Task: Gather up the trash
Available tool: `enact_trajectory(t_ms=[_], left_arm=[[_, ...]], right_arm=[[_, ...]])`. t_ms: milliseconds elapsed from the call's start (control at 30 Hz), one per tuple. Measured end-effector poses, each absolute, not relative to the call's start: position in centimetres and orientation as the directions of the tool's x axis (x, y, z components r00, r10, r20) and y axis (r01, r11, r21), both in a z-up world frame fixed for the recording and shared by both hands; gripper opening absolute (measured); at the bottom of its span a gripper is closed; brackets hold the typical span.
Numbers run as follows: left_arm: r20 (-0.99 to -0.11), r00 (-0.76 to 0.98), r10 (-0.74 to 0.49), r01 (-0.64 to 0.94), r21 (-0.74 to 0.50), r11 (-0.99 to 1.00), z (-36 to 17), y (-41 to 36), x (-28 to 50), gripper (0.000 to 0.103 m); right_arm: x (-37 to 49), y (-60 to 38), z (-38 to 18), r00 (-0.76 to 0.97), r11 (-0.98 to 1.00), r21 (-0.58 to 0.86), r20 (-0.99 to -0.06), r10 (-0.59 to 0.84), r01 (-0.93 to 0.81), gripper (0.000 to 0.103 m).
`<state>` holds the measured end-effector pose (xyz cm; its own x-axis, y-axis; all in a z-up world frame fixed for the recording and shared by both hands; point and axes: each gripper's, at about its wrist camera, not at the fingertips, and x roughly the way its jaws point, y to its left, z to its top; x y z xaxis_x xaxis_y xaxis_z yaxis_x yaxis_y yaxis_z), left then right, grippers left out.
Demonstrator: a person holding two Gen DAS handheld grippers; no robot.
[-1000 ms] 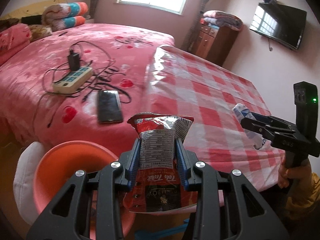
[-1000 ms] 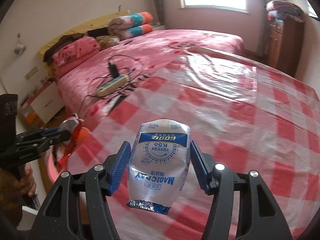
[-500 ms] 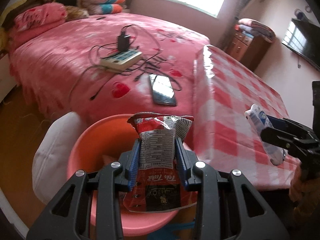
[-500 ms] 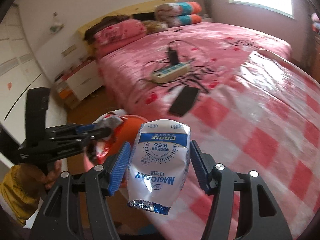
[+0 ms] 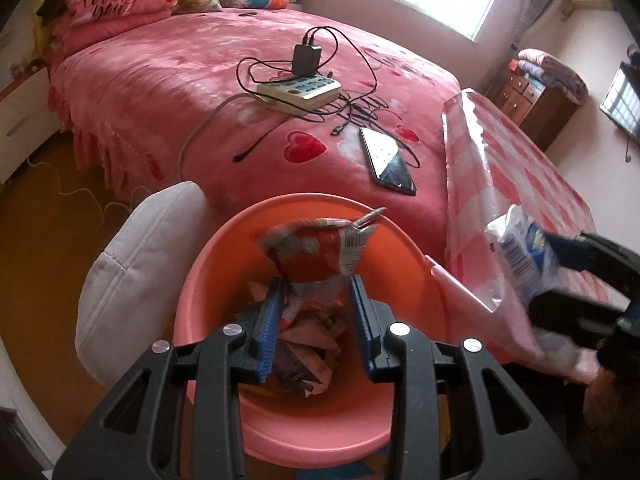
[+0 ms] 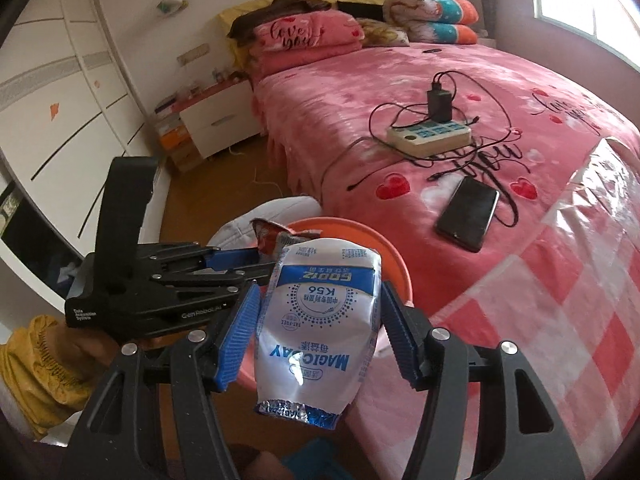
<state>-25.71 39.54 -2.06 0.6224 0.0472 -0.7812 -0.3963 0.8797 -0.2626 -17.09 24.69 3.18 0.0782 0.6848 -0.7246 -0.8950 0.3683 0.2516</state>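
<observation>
Crinkled foil wrapper [image 5: 320, 256], round plastic basin [image 5: 400, 248]

The left wrist camera sits just behind the left gripper [image 5: 316, 320] and looks steeply down along its fingers, close over the orange basin [image 5: 404, 240], with the bed [image 5: 168, 80] beyond. The right wrist camera sits behind the right gripper [image 6: 320, 336], also tilted down, facing the same bed from further to the right. Both views share the basin, the phone [image 5: 386, 160], the power strip [image 5: 300, 92], and each shows the other gripper at its edge.
</observation>
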Motion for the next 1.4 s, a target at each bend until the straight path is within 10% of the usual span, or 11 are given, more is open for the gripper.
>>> enact_trajectory(t_ms=[267,667,1400], left_arm=[[-0.779,0.621,0.083,-0.408,-0.231,0.883,-2.2,39.7,-25.4,0.037],[-0.733,0.658,0.175,-0.394,-0.136,0.909,0.5,37.2,-24.8,0.08],[-0.603,0.79,0.11,-0.206,-0.092,0.974,7.6,26.3,-19.4,0.095]], right_arm=[[-15.0,22.4,2.7,0.112,0.455,0.33,-0.697,0.708,-0.827,0.09],[-12.5,16.6,3.7,0.26,0.588,0.328,-0.667,0.699,-0.739,0.09],[-10.8,4.8,5.5,0.552,0.797,0.22,-0.618,0.56,-0.563,0.094]])
